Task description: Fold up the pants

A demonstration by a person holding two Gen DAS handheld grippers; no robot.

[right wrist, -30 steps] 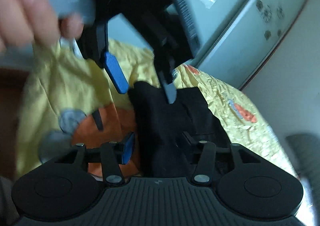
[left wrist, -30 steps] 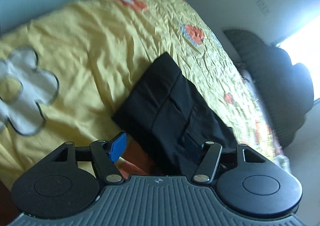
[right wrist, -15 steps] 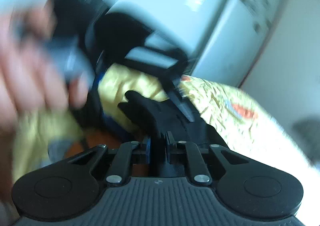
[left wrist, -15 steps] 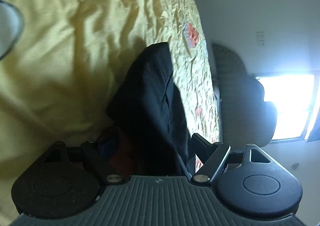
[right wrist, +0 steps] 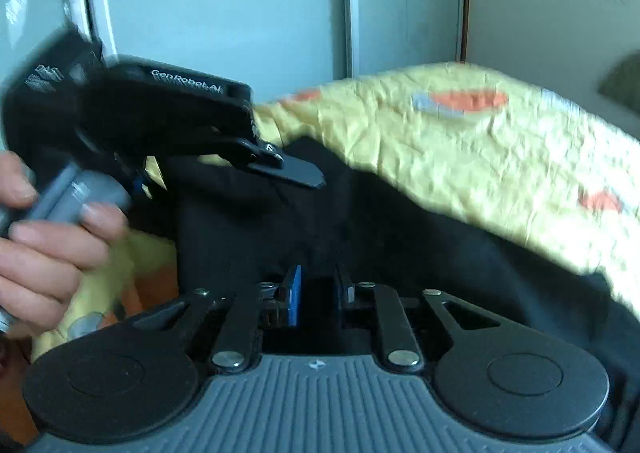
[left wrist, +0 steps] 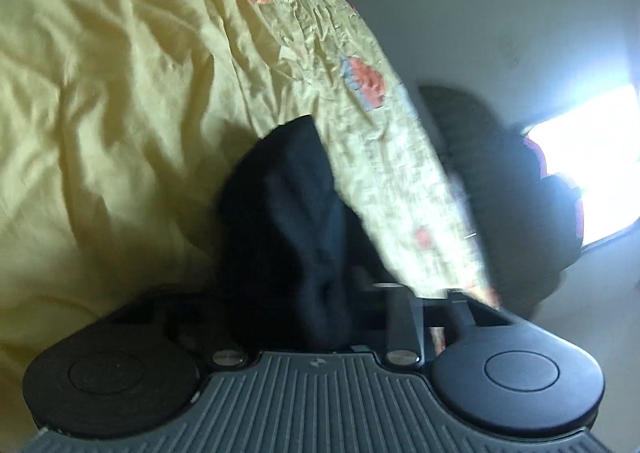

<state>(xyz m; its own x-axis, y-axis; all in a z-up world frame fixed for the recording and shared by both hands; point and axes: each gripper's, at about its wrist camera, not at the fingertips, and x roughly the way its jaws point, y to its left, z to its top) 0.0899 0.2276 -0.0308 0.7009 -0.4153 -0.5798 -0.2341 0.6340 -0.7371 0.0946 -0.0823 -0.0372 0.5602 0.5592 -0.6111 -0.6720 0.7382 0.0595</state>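
Observation:
The black pants (left wrist: 288,221) lie folded on the yellow bedspread (left wrist: 120,101). In the left wrist view the cloth bunches up between my left gripper's fingers and hides them; the left gripper (left wrist: 320,305) is at the near edge of the pants. In the right wrist view the pants (right wrist: 400,237) fill the middle. My right gripper (right wrist: 318,289) is shut on a fold of the pants, its blue pad (right wrist: 295,293) showing. The left gripper's body (right wrist: 160,113), held by a hand (right wrist: 48,245), reaches onto the pants from the left.
The bedspread (right wrist: 480,141) has orange and grey patches. A pale wardrobe (right wrist: 240,5) stands behind the bed. A dark pile (left wrist: 512,205) lies beside the bed under a bright window (left wrist: 592,157).
My right gripper closed on the pants' near edge and stays shut on it. My left gripper dropped low onto the pants, and cloth now bunches between its fingers.

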